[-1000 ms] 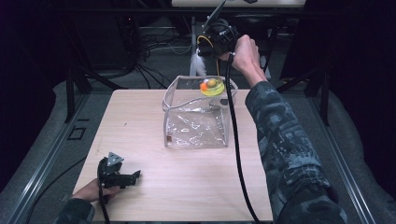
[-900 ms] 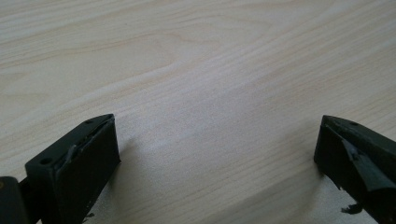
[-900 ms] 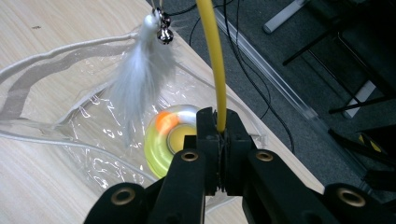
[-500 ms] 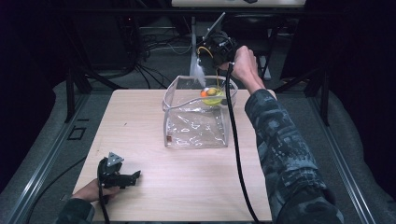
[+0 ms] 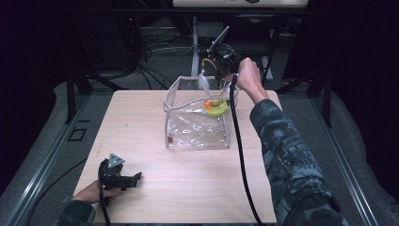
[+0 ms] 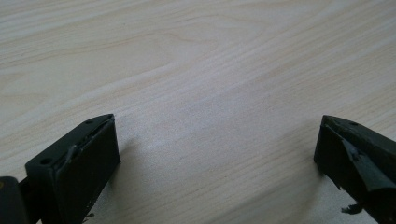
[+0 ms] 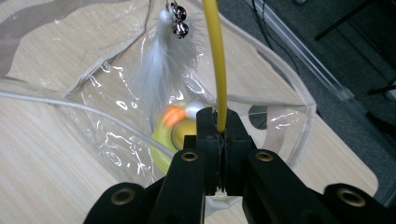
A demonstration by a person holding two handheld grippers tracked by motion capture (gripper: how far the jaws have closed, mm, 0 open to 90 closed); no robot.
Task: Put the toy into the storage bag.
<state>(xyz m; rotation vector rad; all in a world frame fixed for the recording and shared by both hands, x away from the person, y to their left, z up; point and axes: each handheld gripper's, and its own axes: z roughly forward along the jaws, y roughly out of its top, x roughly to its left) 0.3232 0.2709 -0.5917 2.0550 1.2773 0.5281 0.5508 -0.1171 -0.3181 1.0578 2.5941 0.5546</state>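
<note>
Right gripper view shows the right gripper [image 7: 221, 128] clamped on a thin yellow rod [image 7: 215, 56], with a white feather [image 7: 156, 70] and small bells [image 7: 179, 21] hanging over the clear plastic bag [image 5: 197, 127] on the table [image 5: 141, 122]. A yellow-orange toy [image 5: 214, 107] sits inside. Near the table's front-left corner, the left gripper [image 6: 217, 154] rests with jaws apart, holding nothing.

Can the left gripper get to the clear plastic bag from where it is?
Probably yes. The left gripper rests open on the wooden table near the front corner, and bare tabletop lies between it and the clear plastic bag. It would need a forward reach.
</note>
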